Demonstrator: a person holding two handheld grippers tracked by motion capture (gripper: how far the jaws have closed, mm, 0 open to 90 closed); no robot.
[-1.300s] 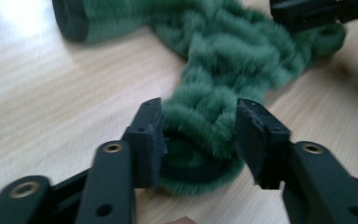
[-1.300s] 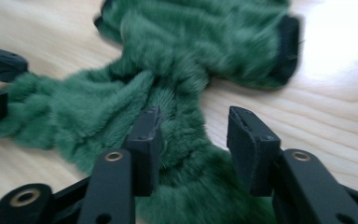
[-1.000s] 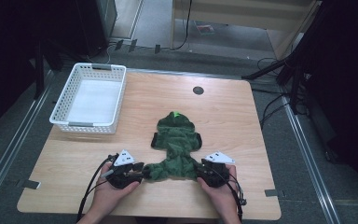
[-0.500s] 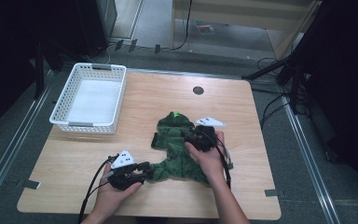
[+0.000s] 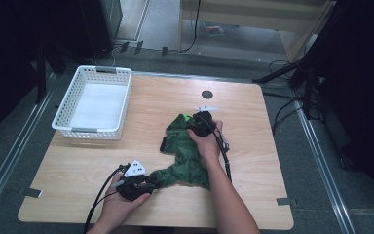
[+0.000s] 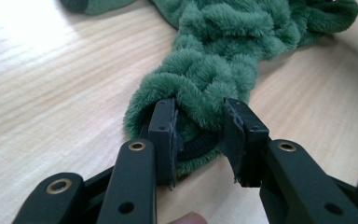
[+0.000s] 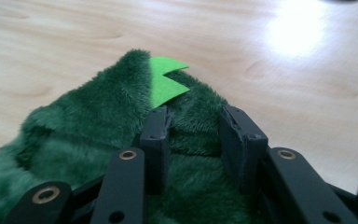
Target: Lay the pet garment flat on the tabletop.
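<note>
A dark green plush garment [image 5: 187,153] lies on the wooden table [image 5: 92,165], partly folded over itself. My left gripper [image 5: 153,181] is at its near left corner; in the left gripper view the jaws [image 6: 198,135] have just been closing and are shut on a bunched fleecy edge [image 6: 200,88] with a black band inside. My right gripper [image 5: 192,122] rests on the garment's far end. Its jaws [image 7: 193,135] have also just been closing, and they pinch a fold of green plush [image 7: 88,121] just short of a bright green felt spike [image 7: 165,84].
A white plastic basket [image 5: 91,130] stands at the table's far left. A small black round hole [image 5: 207,94] marks the tabletop beyond the garment. Cables trail from both grippers toward the near edge. Dark stands and floor cables lie off the table's right side.
My right gripper has travelled from the garment's near right corner away from me to its far end, drawing the fabric over itself. My left gripper has stayed at the near left corner.
</note>
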